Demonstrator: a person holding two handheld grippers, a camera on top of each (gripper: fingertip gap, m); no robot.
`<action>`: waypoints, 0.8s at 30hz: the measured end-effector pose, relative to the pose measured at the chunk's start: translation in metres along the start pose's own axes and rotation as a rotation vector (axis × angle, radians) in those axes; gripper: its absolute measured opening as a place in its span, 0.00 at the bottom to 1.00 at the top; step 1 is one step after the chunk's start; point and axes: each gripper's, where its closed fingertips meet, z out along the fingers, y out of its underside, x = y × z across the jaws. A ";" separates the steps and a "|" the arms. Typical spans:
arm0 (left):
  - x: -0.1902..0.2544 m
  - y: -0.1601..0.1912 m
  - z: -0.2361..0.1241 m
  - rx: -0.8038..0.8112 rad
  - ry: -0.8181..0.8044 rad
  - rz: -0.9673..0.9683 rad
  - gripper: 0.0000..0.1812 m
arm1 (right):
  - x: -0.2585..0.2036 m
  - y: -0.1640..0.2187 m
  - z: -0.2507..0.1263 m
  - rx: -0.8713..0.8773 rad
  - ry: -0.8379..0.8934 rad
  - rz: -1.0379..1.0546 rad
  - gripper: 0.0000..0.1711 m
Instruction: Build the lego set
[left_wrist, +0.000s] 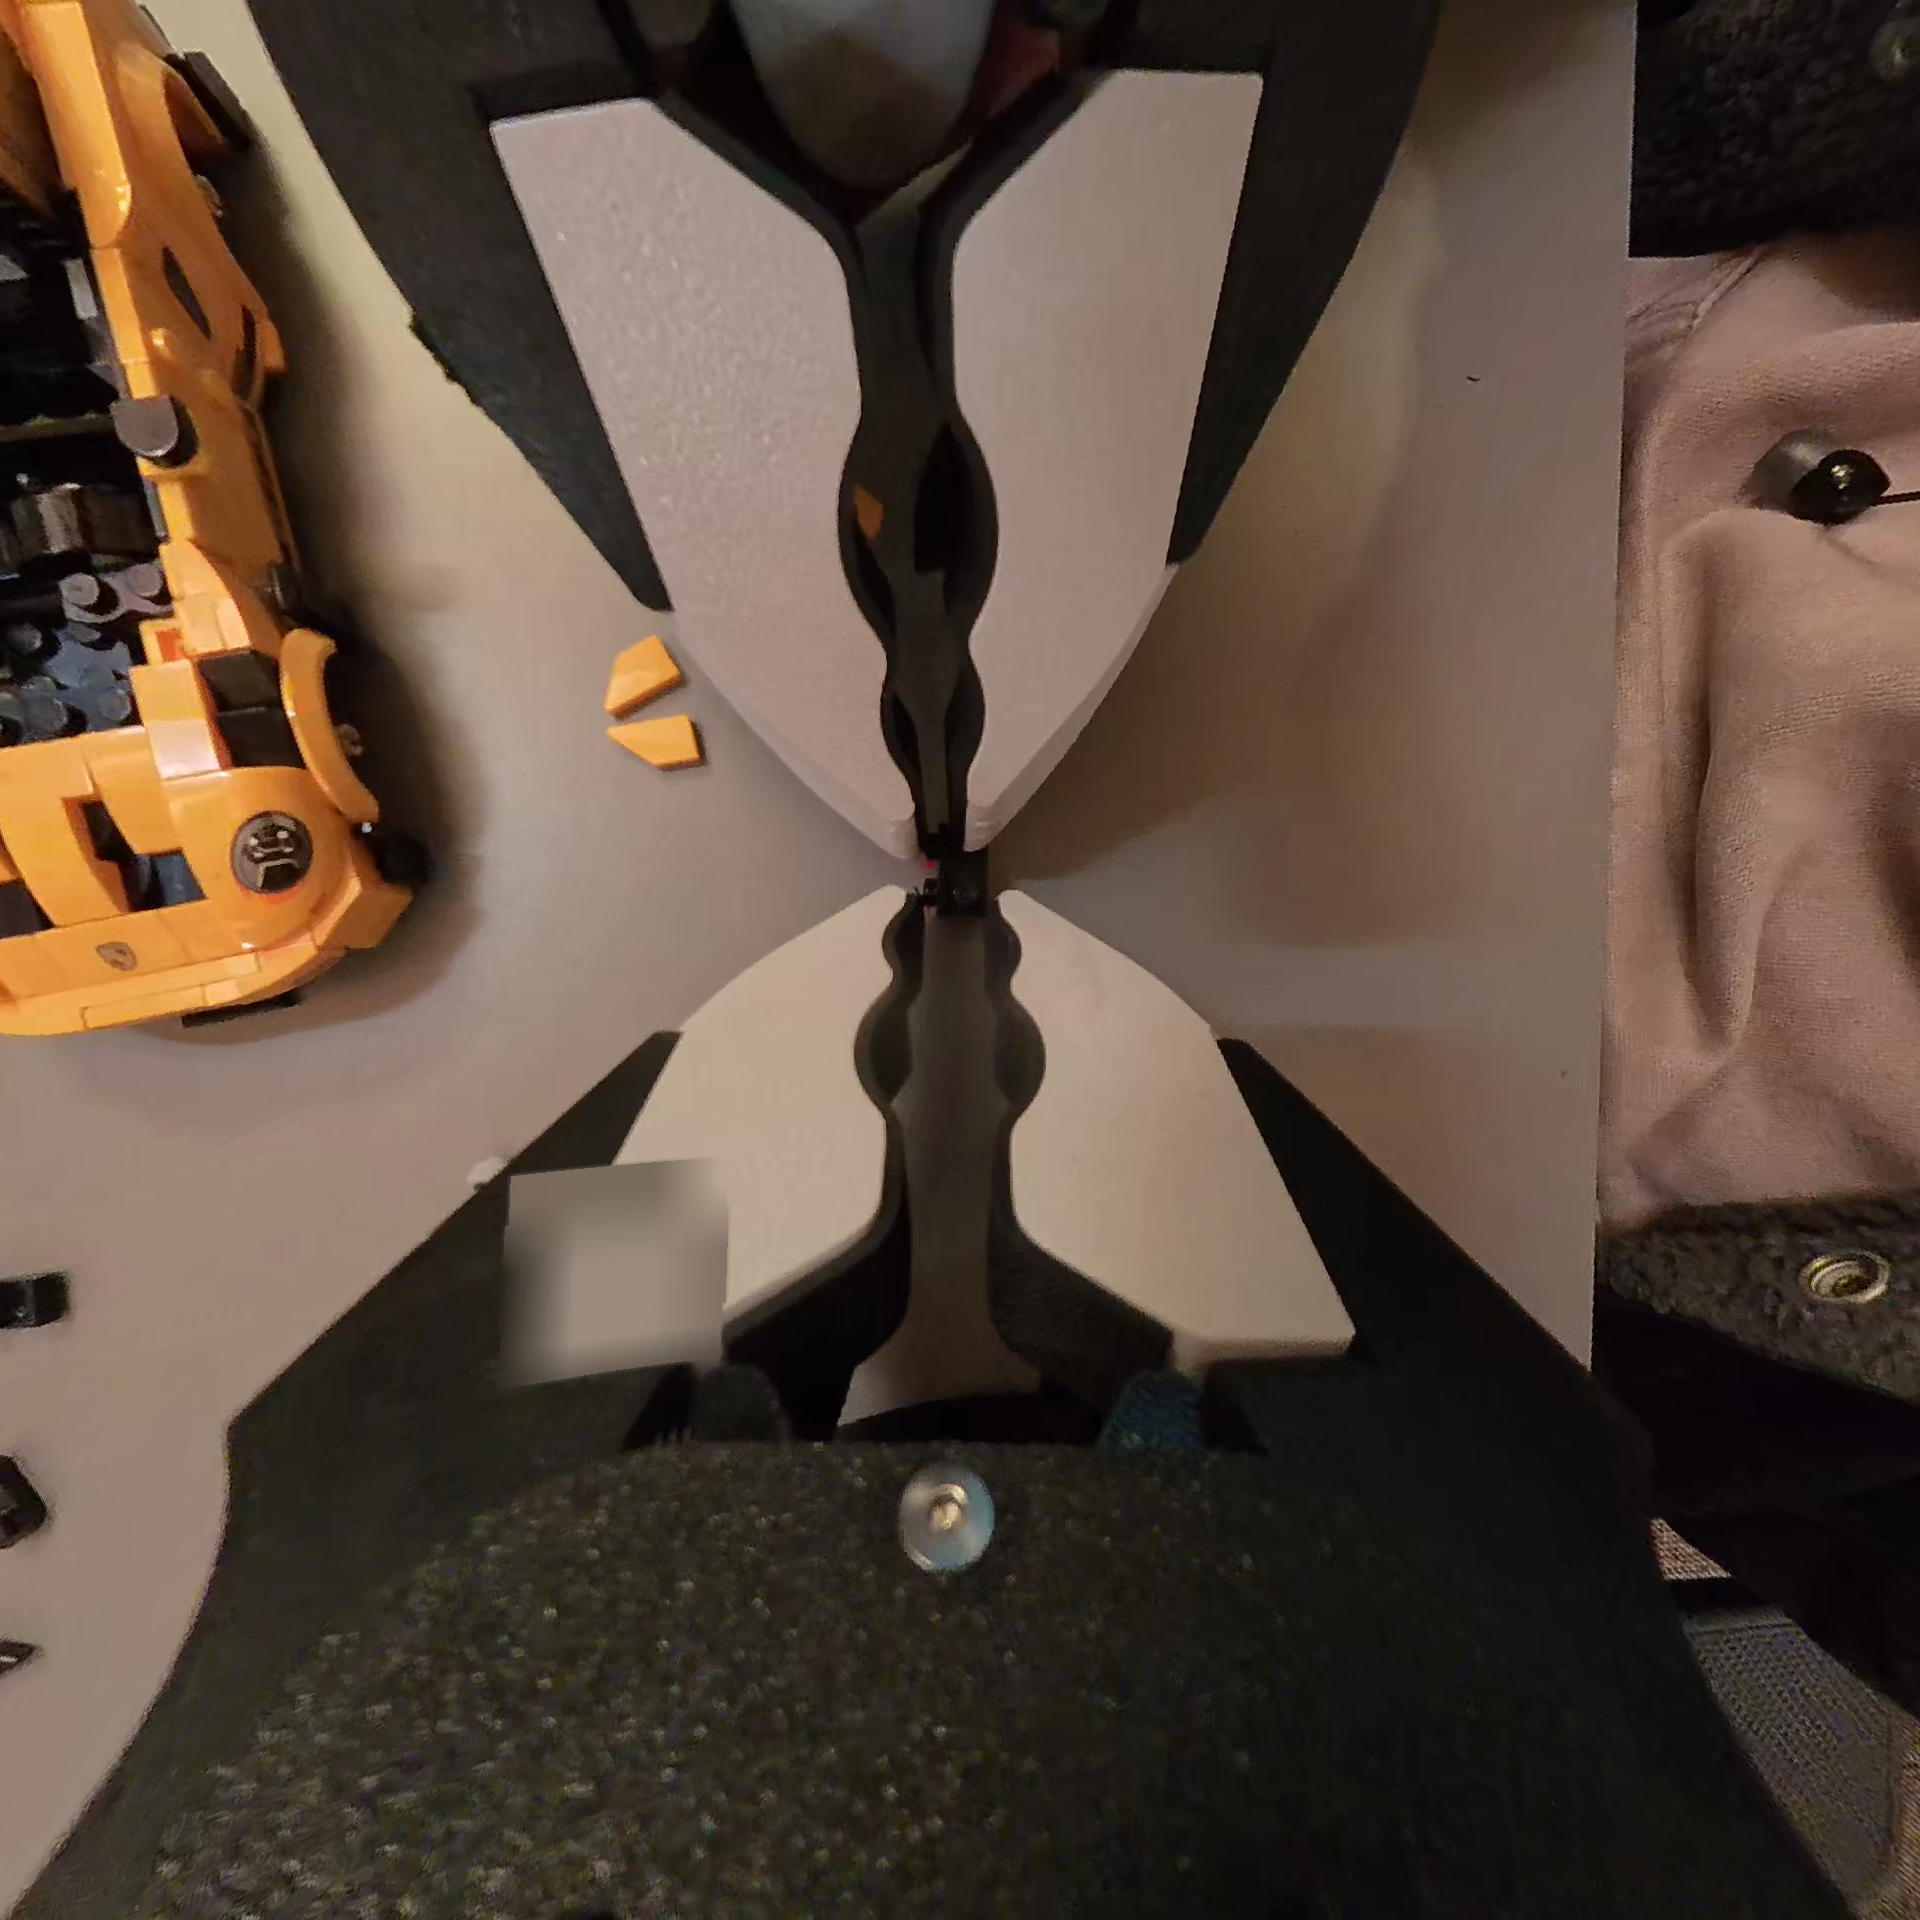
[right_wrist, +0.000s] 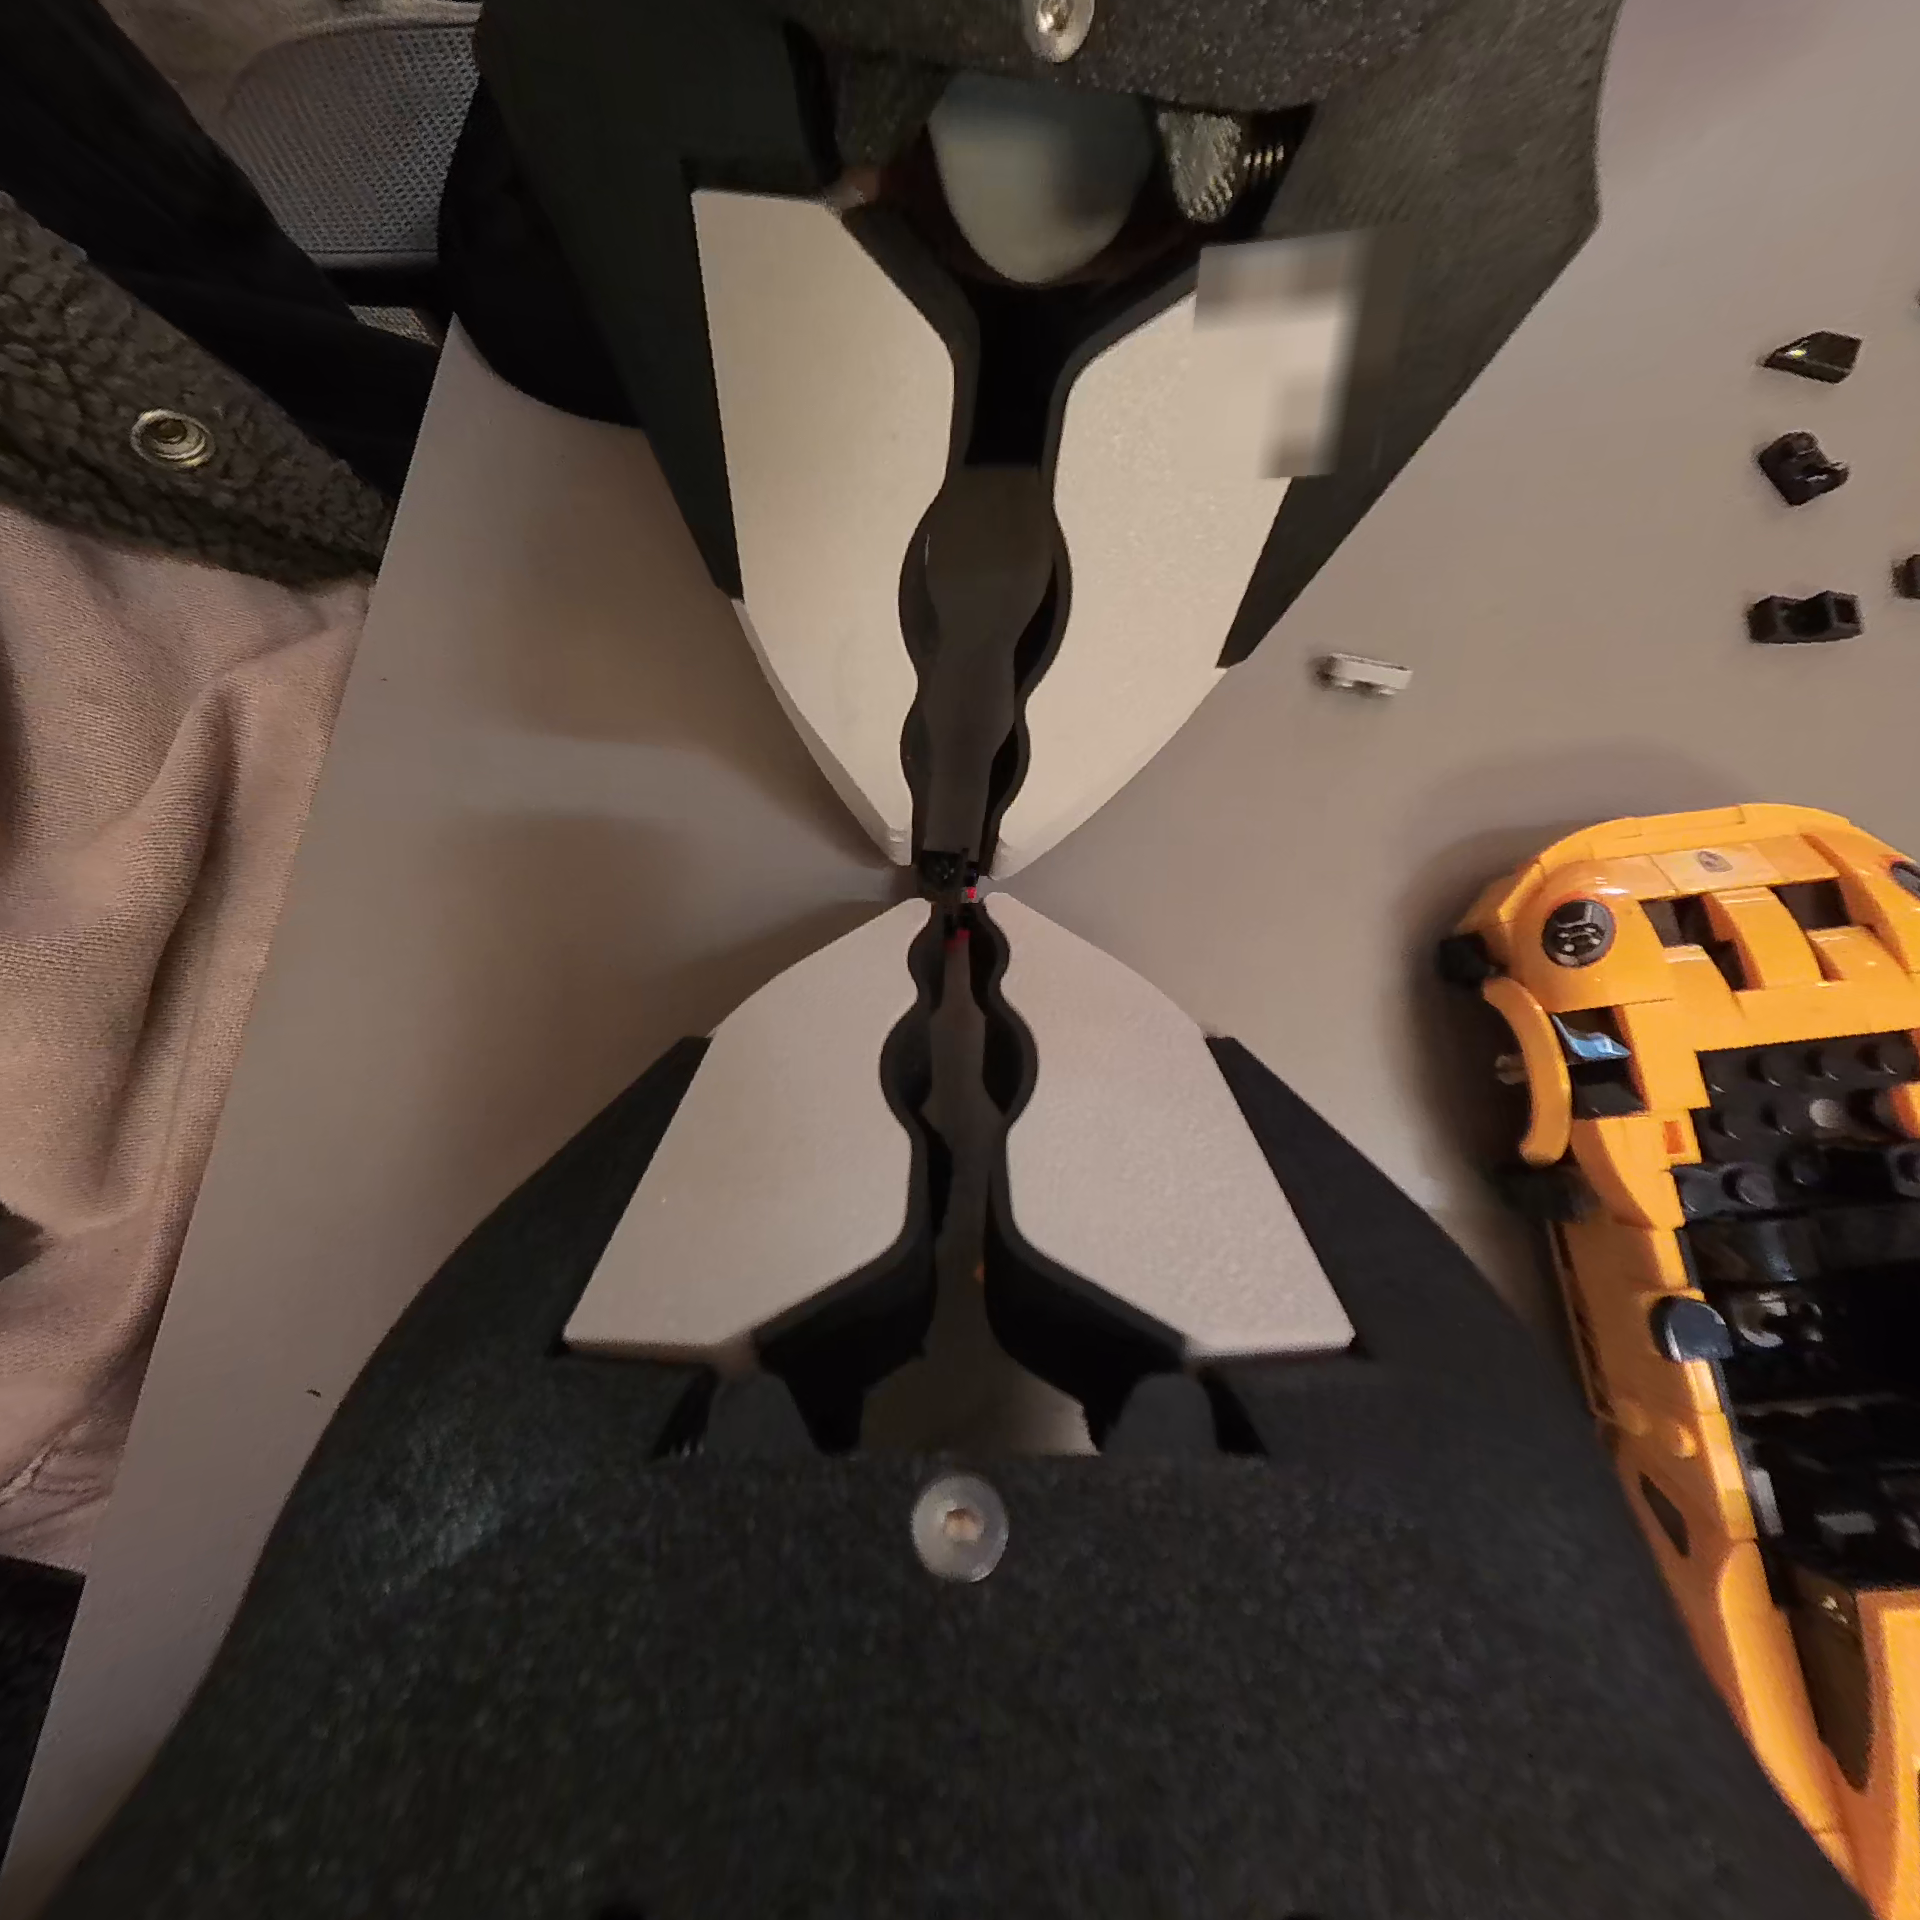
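My two claws meet tip to tip over a pale grey table (left_wrist: 1299, 727). The left gripper (left_wrist: 951, 896) has its jaws drawn nearly together at the tips, pinching a tiny black piece (left_wrist: 958, 885). The right gripper (right_wrist: 961, 914) points straight back at it, jaws also drawn close, its tips nipping a small black bit with a red speck (right_wrist: 966, 896). The two held bits touch or nearly touch; I cannot tell whether they are joined.

Seen from the left claw, the orange lego car (left_wrist: 177, 623) lies well off to its left side, partly built, with a black studded interior. Two loose orange wedge pieces (left_wrist: 649, 707) lie between the car and the opposing claw's fingers, just beside them. A few small black parts (left_wrist: 31, 1299) sit at the far left edge of the view.

Seen from the right claw, the car (right_wrist: 1714, 1195) lies to its right, and small black parts (right_wrist: 1803, 468) plus one light grey piece (right_wrist: 1363, 673) are scattered beyond it.

The table edge (left_wrist: 1608, 727) runs close on the left claw's right side; past it is beige cloth (left_wrist: 1766, 831). Bare tabletop surrounds the meeting tips on both sides.
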 end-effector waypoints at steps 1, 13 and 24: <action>0.000 0.000 0.000 0.001 0.000 0.000 0.05 | 0.000 0.000 0.000 -0.002 0.000 -0.002 0.02; 0.001 -0.001 0.003 0.013 0.006 -0.036 0.06 | -0.001 0.002 -0.001 -0.050 -0.005 -0.022 0.02; 0.001 -0.001 0.003 0.089 0.013 -0.080 0.06 | -0.001 0.003 0.000 -0.135 -0.138 0.016 0.02</action>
